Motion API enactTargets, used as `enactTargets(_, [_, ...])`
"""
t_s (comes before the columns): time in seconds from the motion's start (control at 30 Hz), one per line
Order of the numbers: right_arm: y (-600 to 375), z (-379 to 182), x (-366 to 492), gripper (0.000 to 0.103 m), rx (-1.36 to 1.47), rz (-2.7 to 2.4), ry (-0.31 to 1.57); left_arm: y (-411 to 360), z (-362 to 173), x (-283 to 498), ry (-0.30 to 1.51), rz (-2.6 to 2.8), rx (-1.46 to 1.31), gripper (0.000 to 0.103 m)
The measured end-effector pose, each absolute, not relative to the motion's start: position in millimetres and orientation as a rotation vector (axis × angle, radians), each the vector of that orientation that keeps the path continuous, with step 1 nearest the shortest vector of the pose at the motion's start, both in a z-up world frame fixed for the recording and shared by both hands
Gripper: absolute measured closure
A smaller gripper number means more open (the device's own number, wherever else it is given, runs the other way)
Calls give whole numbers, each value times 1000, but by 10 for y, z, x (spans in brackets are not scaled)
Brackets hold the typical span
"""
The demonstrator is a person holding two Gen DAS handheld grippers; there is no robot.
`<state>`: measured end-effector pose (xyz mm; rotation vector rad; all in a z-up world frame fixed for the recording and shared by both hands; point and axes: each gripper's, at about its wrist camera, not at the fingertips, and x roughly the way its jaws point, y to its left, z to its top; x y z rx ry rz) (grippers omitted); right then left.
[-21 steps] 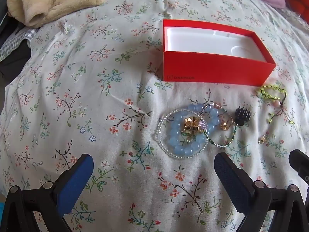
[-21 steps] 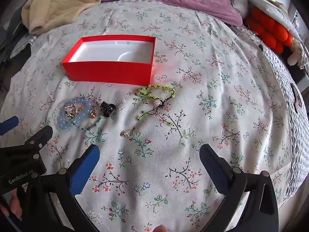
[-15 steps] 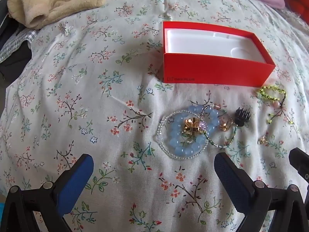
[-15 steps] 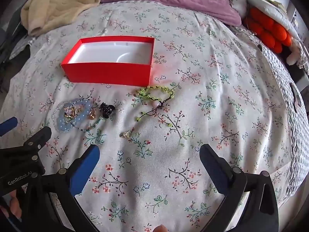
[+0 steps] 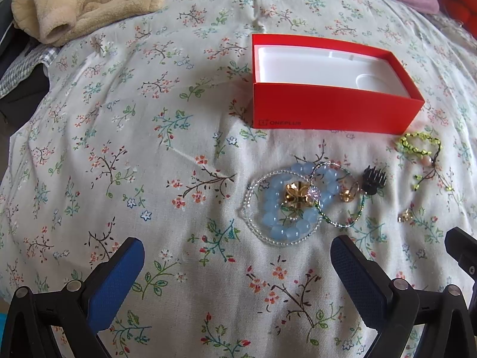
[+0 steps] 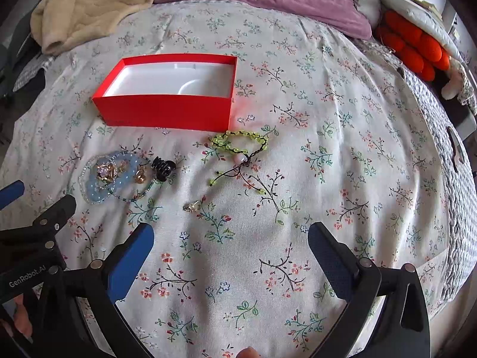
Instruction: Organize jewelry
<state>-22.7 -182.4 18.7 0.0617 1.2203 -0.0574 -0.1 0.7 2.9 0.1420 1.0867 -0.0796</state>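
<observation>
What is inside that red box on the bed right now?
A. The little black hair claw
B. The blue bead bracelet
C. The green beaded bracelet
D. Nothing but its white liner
D: the red box shows only its bare white liner, while the blue bead bracelet, the black hair claw and the green beaded bracelet all lie on the floral bedspread in front of it.

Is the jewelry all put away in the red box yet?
Not yet. The red box is still empty. Both the left gripper and right gripper are open, holding nothing. The blue bead bracelet, black hair claw and green bead bracelet still lie on the bedspread.
</observation>
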Motion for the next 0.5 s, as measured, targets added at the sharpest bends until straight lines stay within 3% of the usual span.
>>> enactTargets(0.5, [-1827, 178, -232, 0, 59, -61, 1218, 17, 37, -10, 1084, -85, 137, 1])
